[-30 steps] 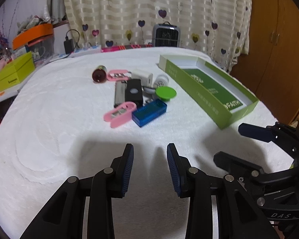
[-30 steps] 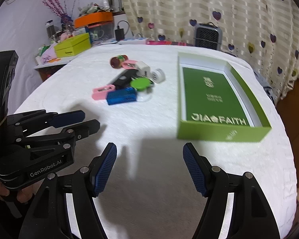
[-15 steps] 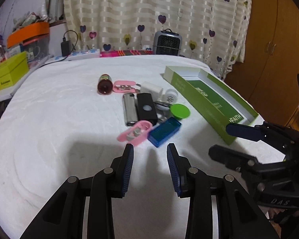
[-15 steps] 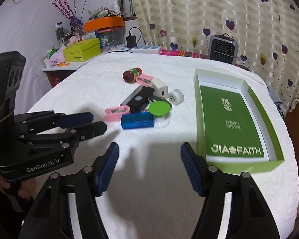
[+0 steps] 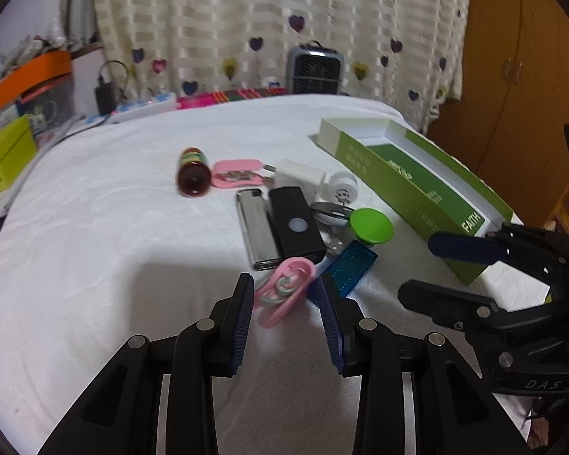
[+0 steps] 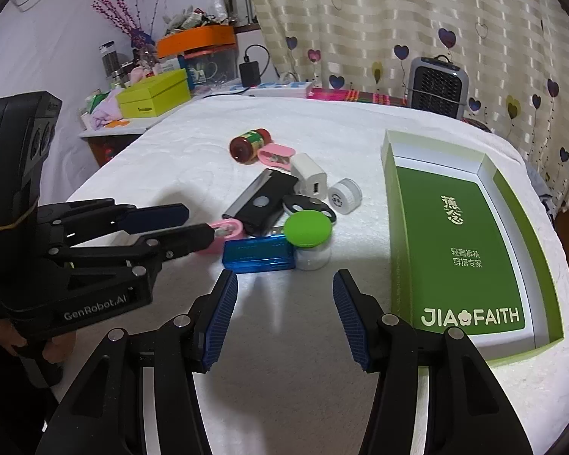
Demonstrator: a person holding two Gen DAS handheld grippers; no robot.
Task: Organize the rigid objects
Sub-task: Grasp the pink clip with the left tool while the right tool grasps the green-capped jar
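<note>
Reaching low over the white cloth point(image 5: 95, 235), the left gripper point(image 5: 286, 292) stands with its jaws apart, its blue-ribbed pads point(image 5: 244, 322) flanking the near end of a pink clip point(image 5: 284, 290) without visibly pressing on it. In the right wrist view the same left gripper point(image 6: 193, 223) enters from the left, its lower finger tip lying over that pink clip point(image 6: 227, 233).

The right gripper point(image 6: 282, 301) is also spread wide, holding nothing, its pads point(image 6: 220, 318) poised above bare cloth just short of the blue translucent case point(image 6: 260, 256). In the left wrist view the right gripper point(image 5: 421, 269) shows at the right edge, fingers parted, in front of the near corner of the green box.

Item layout, working outward from the grippers:
- The blue translucent case point(image 5: 351, 267) lies just beside the pink clip, touching or nearly touching it.
- A green round lid point(image 6: 308, 229) sits on a clear container immediately right of the blue case.
- A black rectangular device point(image 5: 294, 227) and a silver lighter point(image 5: 254, 233) lie side by side, touching.
- A black-and-chrome key fob point(image 6: 307, 204) rests between the black device and the white round cap point(image 6: 344, 196).
- A white USB charger point(image 6: 309, 176) lies behind the black device.
- A second pink clip point(image 5: 235, 174) and a small dark-red bottle point(image 5: 192, 176) on its side lie farthest back.

The open green box point(image 6: 398, 227), printed JIA FAITH, rests on the cloth to the right of the cluster, well apart from it; no loose item lies inside.

A small grey fan heater point(image 6: 438, 89) stands at the far edge before the heart-patterned curtain point(image 6: 360, 19).
</note>
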